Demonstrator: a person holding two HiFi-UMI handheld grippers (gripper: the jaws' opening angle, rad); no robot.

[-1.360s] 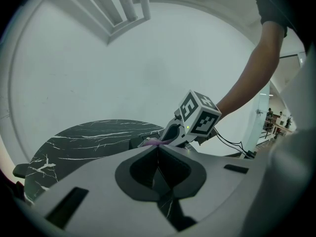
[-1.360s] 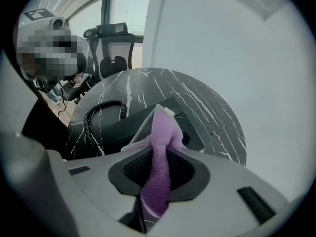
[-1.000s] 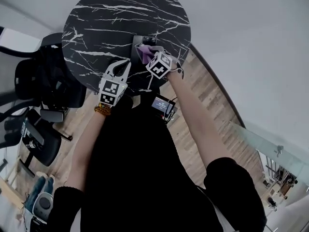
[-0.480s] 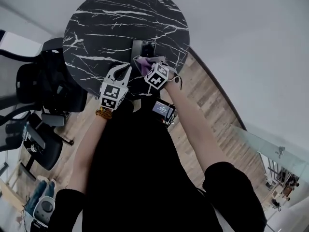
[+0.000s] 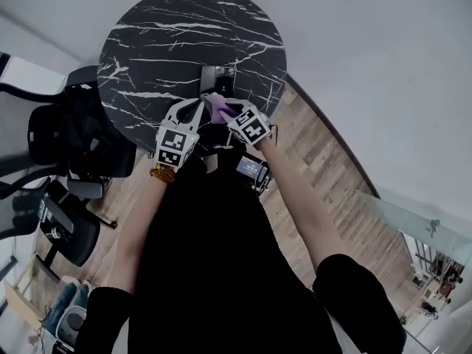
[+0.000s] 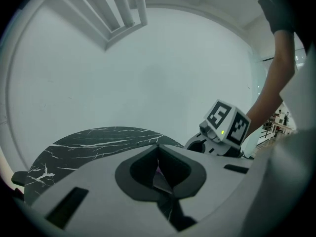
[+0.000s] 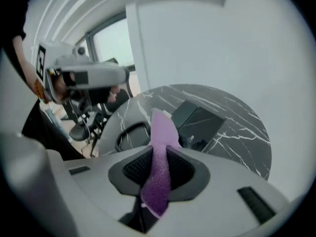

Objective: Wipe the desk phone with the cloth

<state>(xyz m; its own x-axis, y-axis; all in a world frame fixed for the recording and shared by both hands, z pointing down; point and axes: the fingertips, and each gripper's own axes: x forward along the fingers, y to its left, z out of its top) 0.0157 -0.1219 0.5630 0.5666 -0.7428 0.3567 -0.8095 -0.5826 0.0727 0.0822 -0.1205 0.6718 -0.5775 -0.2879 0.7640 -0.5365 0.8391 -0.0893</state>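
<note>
With my right gripper's jaws clamped on the purple cloth and the left gripper's jaws closed at its 9 o'clock, I judged the desk phone, near at 12 o'clock on the marble desk, wanted the loose flap laid flat and dragged lightly.

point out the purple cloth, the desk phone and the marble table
purple cloth (image 7: 162, 132): right gripper view, upper end of the strip
desk phone (image 7: 198, 125): right gripper view, dark top face
marble table (image 5: 169, 35): head view, bare top
</note>
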